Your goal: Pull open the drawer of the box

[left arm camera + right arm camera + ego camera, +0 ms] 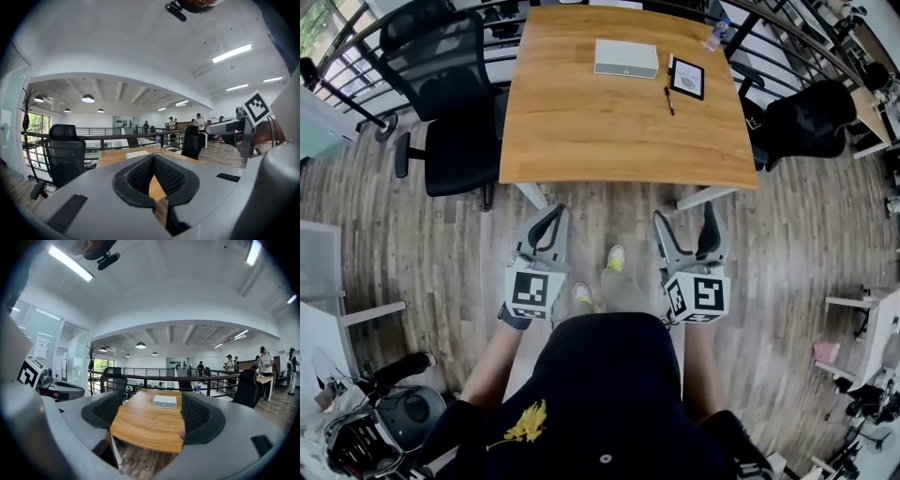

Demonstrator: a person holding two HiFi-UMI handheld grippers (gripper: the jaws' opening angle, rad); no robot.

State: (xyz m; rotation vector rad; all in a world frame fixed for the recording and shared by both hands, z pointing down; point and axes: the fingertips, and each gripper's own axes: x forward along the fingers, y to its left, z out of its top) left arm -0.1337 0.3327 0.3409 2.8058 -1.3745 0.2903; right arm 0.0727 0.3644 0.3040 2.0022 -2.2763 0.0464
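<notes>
Desk point(619, 141) at 12, box point(626, 58) on its far part. Tablet point(687, 78) just R of box, at 1; pen point(669, 100) before it. Chairs at 10 point(450, 103) & 2 point(811, 122). L tongs point(554, 212), R tongs point(685, 217) short of desk's near edge.

- Head view looks steeply down over left gripper point(551, 217) and right gripper point(684, 216); table point(619, 122) lies beyond them.
- Gripper views look level, forward, sharing that table, well apart from it.

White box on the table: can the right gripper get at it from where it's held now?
Probably not without a step forward. The right gripper, jaws apart and empty, is short of the near edge of the table, and the white box sits toward its far end. Only bare wood lies between.
</notes>
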